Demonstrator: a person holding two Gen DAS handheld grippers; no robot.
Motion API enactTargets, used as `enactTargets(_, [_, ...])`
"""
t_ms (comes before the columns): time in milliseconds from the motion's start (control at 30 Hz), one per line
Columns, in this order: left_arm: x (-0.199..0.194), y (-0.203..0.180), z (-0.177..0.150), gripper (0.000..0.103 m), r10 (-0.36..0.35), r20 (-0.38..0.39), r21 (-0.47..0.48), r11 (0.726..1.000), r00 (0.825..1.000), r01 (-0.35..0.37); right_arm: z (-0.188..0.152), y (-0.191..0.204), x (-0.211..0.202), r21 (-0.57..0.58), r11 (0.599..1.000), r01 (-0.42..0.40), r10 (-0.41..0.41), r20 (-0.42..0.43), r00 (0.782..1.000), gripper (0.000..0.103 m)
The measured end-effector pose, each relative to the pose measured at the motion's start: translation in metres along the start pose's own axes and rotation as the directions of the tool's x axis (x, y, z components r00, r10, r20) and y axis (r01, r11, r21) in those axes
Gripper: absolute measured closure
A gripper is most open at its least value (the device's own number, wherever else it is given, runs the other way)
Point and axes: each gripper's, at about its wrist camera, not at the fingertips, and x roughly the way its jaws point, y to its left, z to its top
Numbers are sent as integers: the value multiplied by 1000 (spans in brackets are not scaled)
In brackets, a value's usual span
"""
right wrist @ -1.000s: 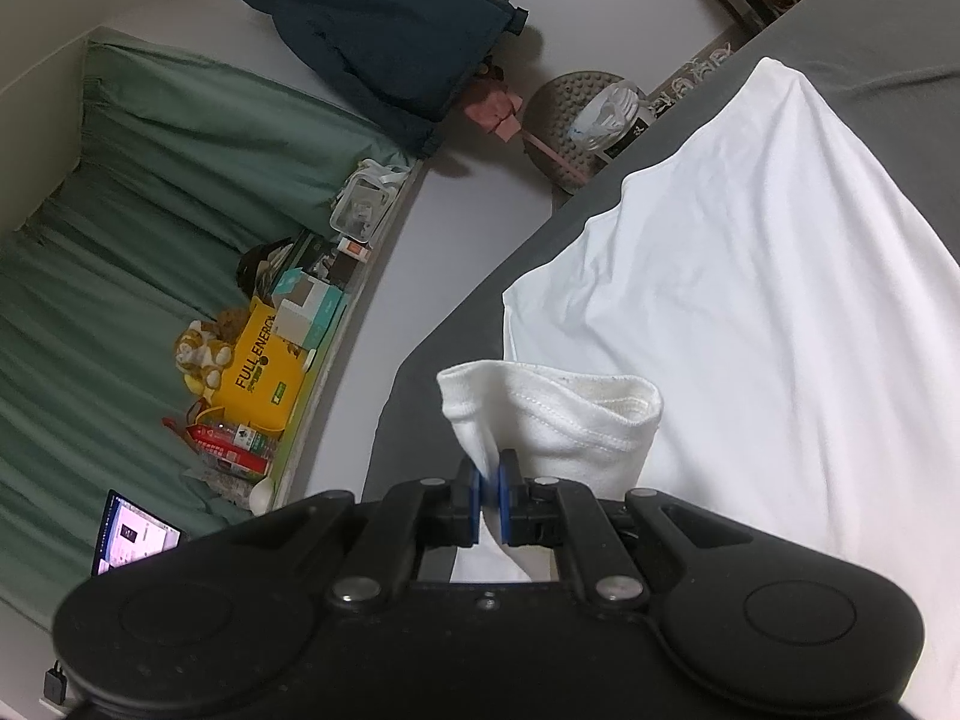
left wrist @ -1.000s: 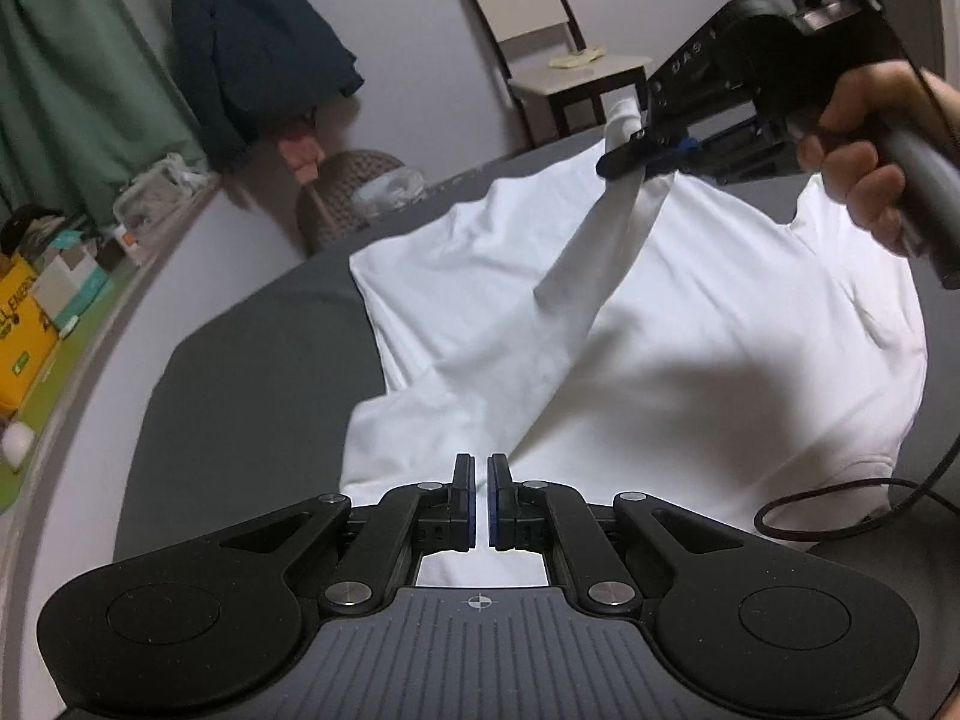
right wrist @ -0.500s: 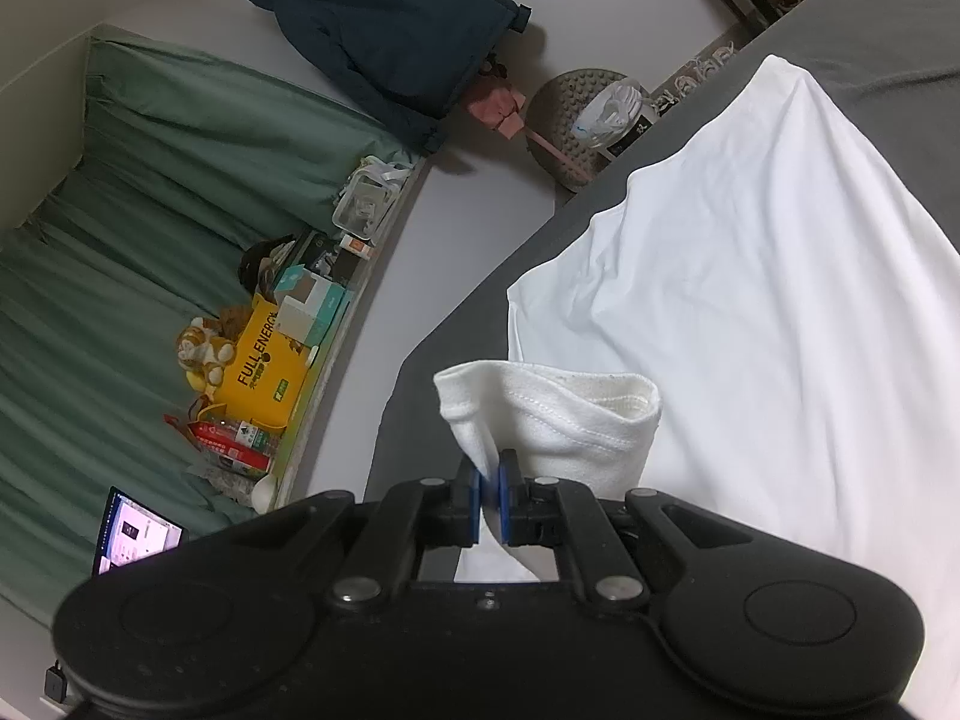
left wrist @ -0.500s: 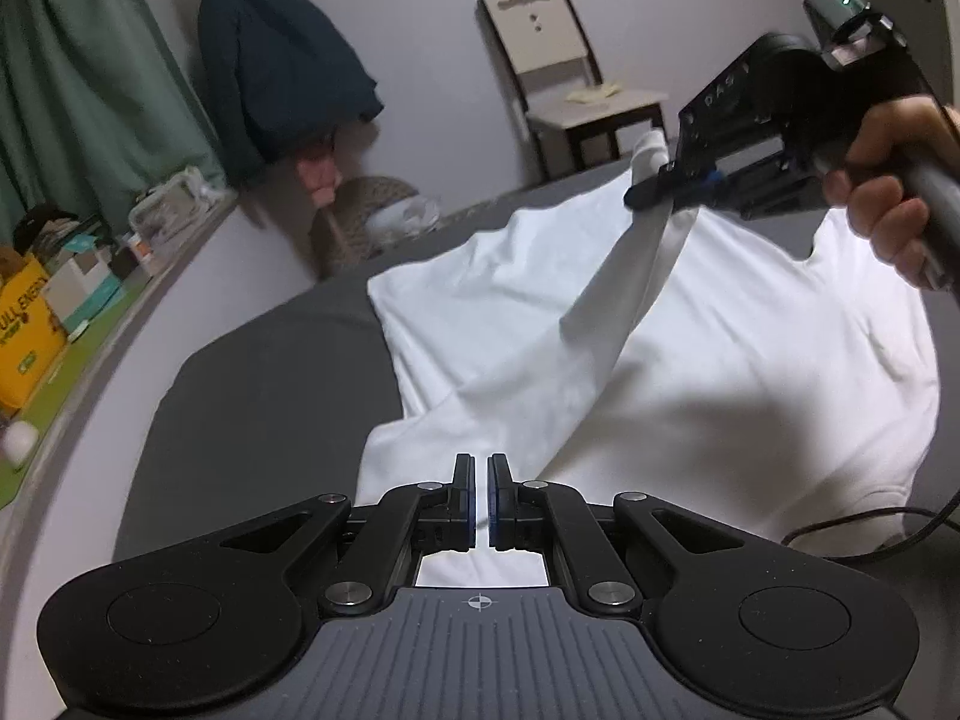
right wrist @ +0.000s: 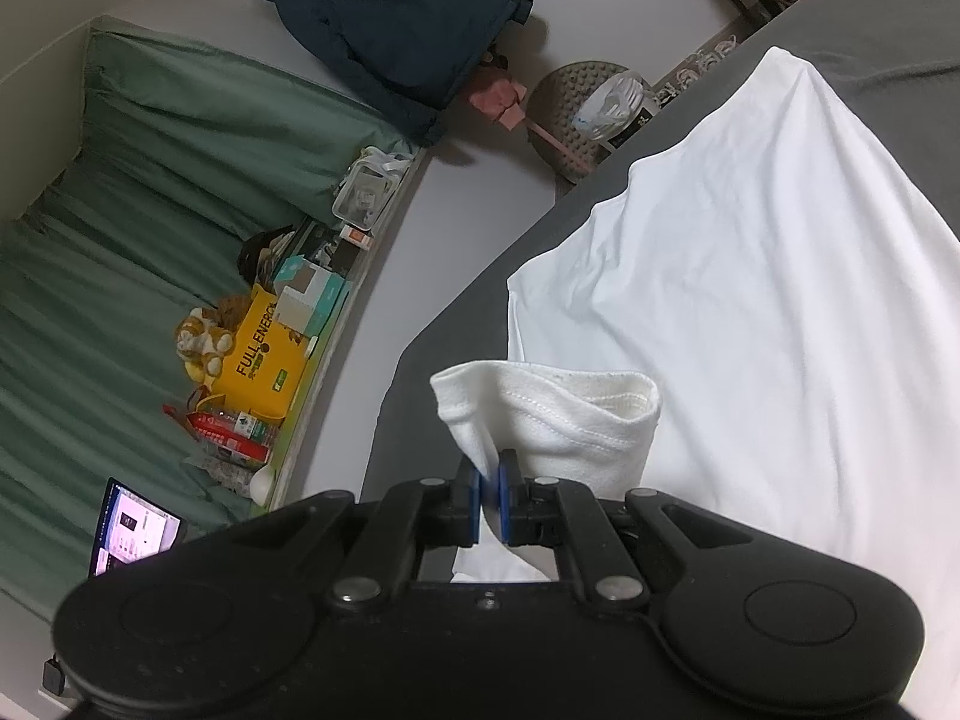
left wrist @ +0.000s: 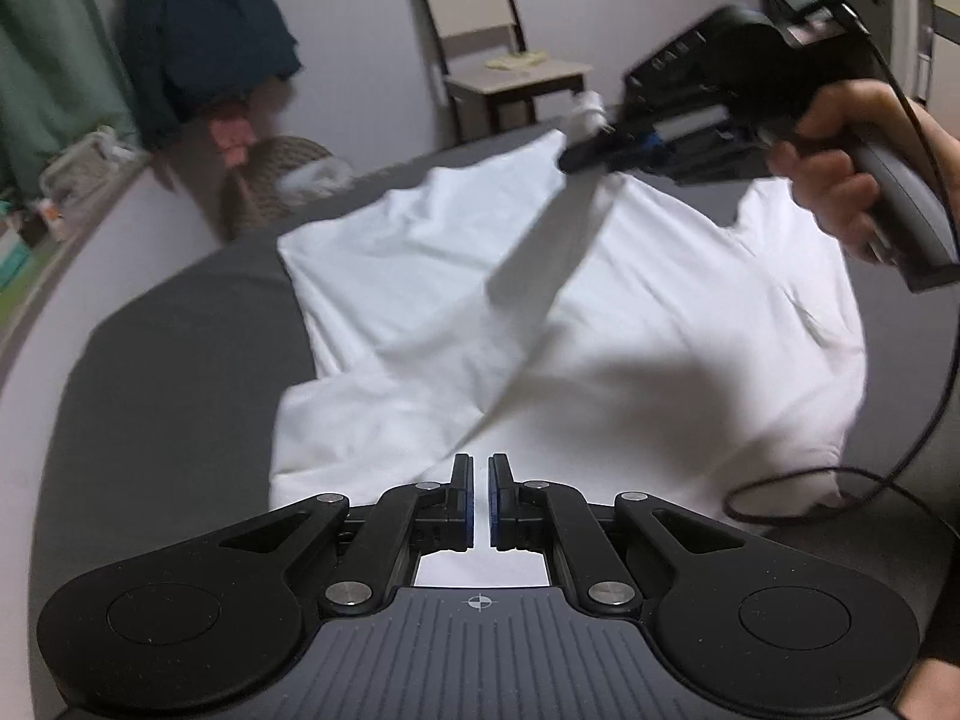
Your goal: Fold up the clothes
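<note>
A white shirt (left wrist: pixel 630 324) lies spread on a dark grey bed (left wrist: pixel 174 348). My right gripper (left wrist: pixel 579 153), held by a hand, is shut on the shirt's sleeve cuff (right wrist: pixel 552 414) and holds it lifted above the shirt body (right wrist: pixel 780 312), the sleeve (left wrist: pixel 534 264) stretched taut upward. My left gripper (left wrist: pixel 479 468) hovers low over the shirt's near edge, its jaws nearly together with a thin gap and nothing between them.
A wooden chair (left wrist: pixel 498 60) stands past the bed's far edge. A dark jacket (left wrist: pixel 198 36) hangs on the wall by a green curtain (right wrist: pixel 120 240). A ledge holds a yellow box (right wrist: pixel 264 354) and clutter. A black cable (left wrist: pixel 840 480) trails across the bed at right.
The right gripper has carried the sleeve cuff up and further right across the shirt. The left wrist view has tilted up slightly; its jaws stay as they were.
</note>
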Motion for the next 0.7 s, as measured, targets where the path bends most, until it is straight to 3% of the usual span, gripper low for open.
enactTargets(167, [0, -6, -1, 99, 79, 8, 13, 997, 997, -79, 0, 5, -2, -21, 1000, -4, 4, 2, 1000, 95])
enactTargets(467, [3, -1, -4, 98, 7, -27, -13, 1000, 1000, -7, -1, 14, -5, -56, 998, -10, 10, 6, 1000, 95])
enactTargets(700, [3, 0, -3, 97, 35, -26, -14, 999, 999, -35, -2, 15, -3, -57, 998, -13, 13, 2, 1000, 94])
